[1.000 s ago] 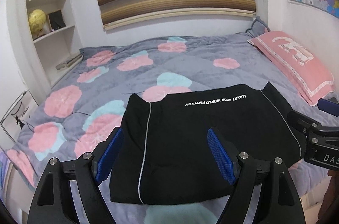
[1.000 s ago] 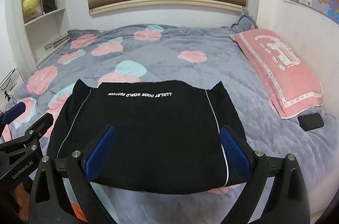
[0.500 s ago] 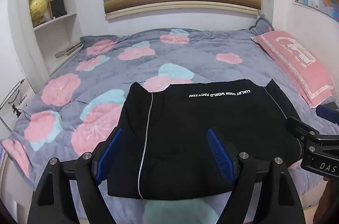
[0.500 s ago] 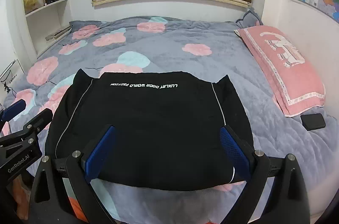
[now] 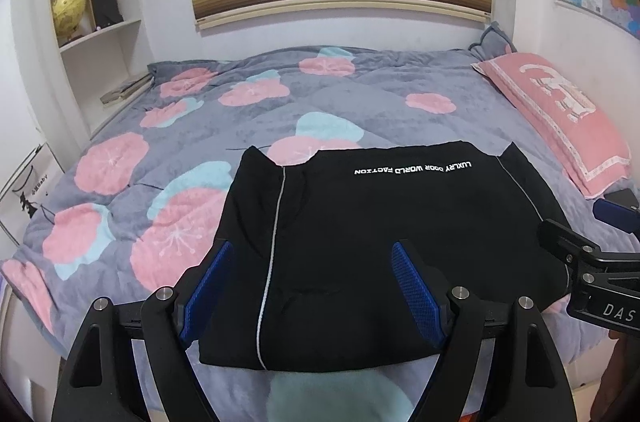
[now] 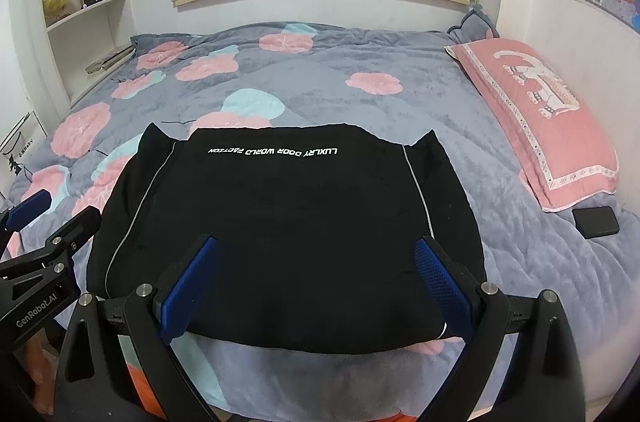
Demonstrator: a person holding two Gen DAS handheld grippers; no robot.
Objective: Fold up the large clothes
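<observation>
Left wrist: my left fingers (image 5: 310, 296) gape empty over the folded black garment (image 5: 380, 254), a smooth rectangle on the plush floral quilt (image 5: 168, 158); right fingers (image 6: 320, 288) likewise.

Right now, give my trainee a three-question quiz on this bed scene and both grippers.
1. True or false: the left gripper is clamped on the black garment.
2. What lies on the quilt just below the pink pillow in the right wrist view? A) a small dark flat object B) a yellow globe C) a book
3. Fill in: the white lettering runs along the garment's ____ edge, as seen from the grippers.

Key:
1. False; its jaws stand open above the folded garment, as do those of the right gripper.
2. A, the small dark flat object.
3. Far.
</observation>
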